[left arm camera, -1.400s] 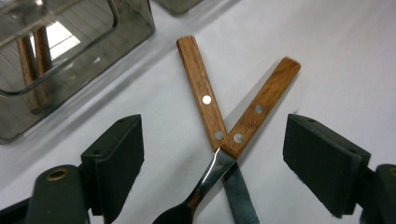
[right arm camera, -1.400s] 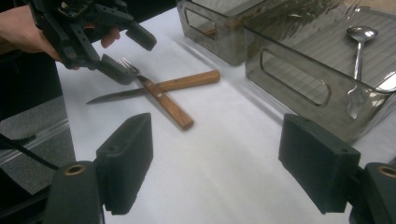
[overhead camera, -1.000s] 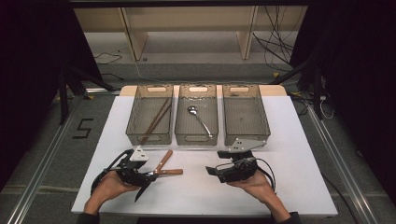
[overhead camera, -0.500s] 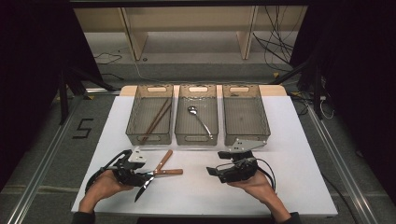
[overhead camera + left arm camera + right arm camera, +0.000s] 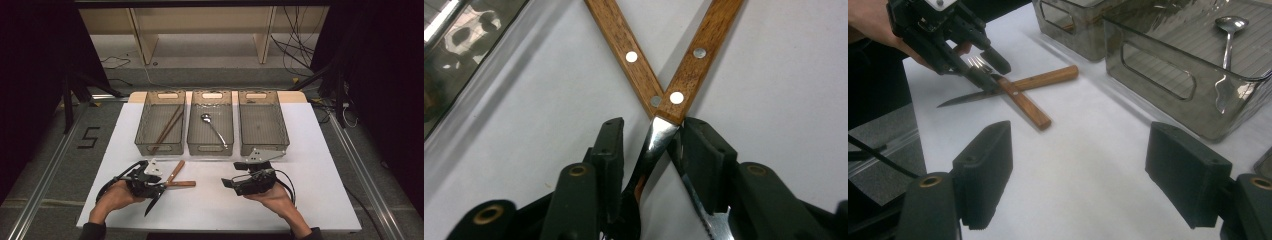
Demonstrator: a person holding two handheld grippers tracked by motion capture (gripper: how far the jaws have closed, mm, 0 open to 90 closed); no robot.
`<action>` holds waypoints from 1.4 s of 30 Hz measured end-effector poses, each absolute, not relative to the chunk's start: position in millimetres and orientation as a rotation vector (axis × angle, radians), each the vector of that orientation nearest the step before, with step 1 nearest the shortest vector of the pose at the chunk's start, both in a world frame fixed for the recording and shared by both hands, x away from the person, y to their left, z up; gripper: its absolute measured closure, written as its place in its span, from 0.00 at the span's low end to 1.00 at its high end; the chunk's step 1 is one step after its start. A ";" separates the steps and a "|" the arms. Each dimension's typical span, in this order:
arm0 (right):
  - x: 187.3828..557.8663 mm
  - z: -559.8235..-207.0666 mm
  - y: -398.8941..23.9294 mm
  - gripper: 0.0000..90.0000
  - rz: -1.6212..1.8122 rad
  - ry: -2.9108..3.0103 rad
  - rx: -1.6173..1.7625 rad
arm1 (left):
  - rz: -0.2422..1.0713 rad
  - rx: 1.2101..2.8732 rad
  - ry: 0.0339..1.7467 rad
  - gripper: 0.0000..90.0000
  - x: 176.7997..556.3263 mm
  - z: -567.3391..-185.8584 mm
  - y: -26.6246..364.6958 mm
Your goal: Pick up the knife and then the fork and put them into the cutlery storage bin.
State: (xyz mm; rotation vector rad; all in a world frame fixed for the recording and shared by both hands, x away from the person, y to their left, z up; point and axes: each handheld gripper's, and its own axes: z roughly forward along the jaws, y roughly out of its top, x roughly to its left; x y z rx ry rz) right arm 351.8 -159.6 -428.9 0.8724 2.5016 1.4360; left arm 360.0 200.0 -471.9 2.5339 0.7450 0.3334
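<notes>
White tabletop [image 5: 310, 150]: left tongs [image 5: 152, 189] low, closing around crossed fork [image 5: 651, 150] and knife [image 5: 696, 200]; right tongs [image 5: 1083, 175] agape.

White table top [image 5: 310, 195] carries 3 clear bins [image 5: 263, 122] in a row at the far edge — plus a wooden-handled knife [image 5: 181, 184] and fork [image 5: 175, 171], crossed, front left.

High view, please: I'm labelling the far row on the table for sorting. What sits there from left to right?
Bin with chopsticks → bin with a spoon → bin with nothing seen inside.
</notes>
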 end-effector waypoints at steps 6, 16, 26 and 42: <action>352.0 -428.7 -159.9 0.31 1.438 2.501 0.875 | 0.291 2.554 0.708 0.75 363.5 -471.0 198.3; 352.5 -428.7 -159.8 0.31 1.439 2.499 0.875 | 0.304 2.555 0.652 0.86 362.2 -471.6 195.5; 352.1 -428.6 -158.9 0.31 1.439 2.497 0.871 | 0.318 2.543 0.650 0.88 361.4 -470.9 195.8; 344.3 -424.5 -150.2 0.31 1.471 2.499 0.811 | 0.266 2.483 0.668 0.88 356.6 -447.6 182.0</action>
